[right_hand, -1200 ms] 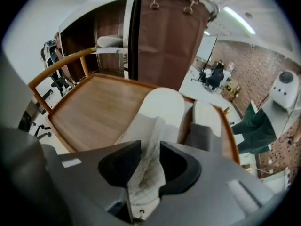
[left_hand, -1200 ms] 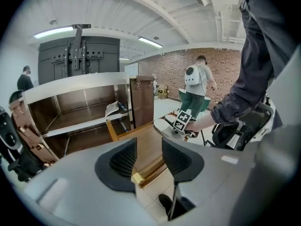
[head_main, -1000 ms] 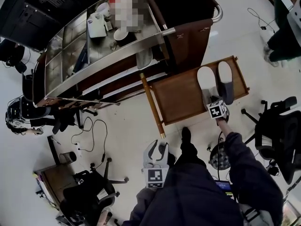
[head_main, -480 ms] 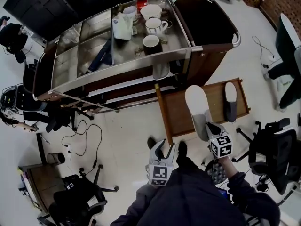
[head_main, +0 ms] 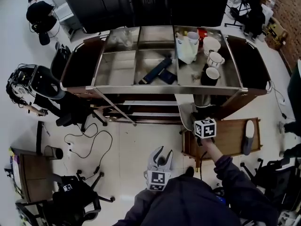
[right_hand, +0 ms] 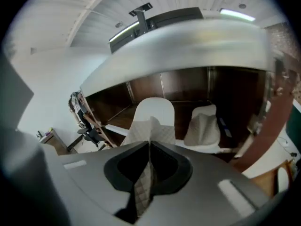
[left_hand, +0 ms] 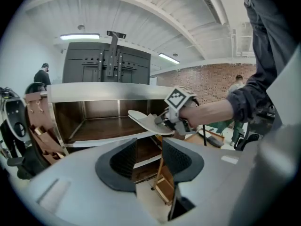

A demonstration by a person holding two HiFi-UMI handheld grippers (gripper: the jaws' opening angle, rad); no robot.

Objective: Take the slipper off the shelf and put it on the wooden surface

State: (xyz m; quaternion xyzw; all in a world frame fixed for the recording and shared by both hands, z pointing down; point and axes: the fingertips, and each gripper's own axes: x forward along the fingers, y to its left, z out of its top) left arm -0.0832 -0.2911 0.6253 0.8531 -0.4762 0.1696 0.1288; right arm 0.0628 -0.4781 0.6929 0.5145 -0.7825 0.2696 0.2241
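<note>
The right claw [right_hand: 149,146] is pressed together on the quilted upper of a pale slipper [right_hand: 153,112]; the fabric is pinched flat between its jaws, and the sole points away from the claw into the open front of the cart [head_main: 164,89]. Seen from the left gripper view, this slipper lies roughly level at the front edge of the cart's shelf [left_hand: 103,131], toe over the shelf; whether it rests on the board or hangs just above it cannot be told. A second slipper [right_hand: 203,126] of the same quilted kind sits on that shelf just to the right of the held one, apart from it.

The left claw [left_hand: 149,160] has its jaws apart with nothing between them; in the head view it is held low and close to the person's body, well apart from the cart.

Beside the cart's right end stands a low wooden tabletop [head_main: 225,136] – a third slipper [head_main: 248,138], dark with a pale sole, lies near its right edge, lengthwise. The right arm reaches across the tabletop's left part toward the shelf.

The cart's steel top tray holds several cups [head_main: 211,74] at its right end and a dark flat object [head_main: 157,71] in the middle compartment; office chairs [head_main: 70,197] and loose cables [head_main: 89,145] sit on the pale floor to the left.
</note>
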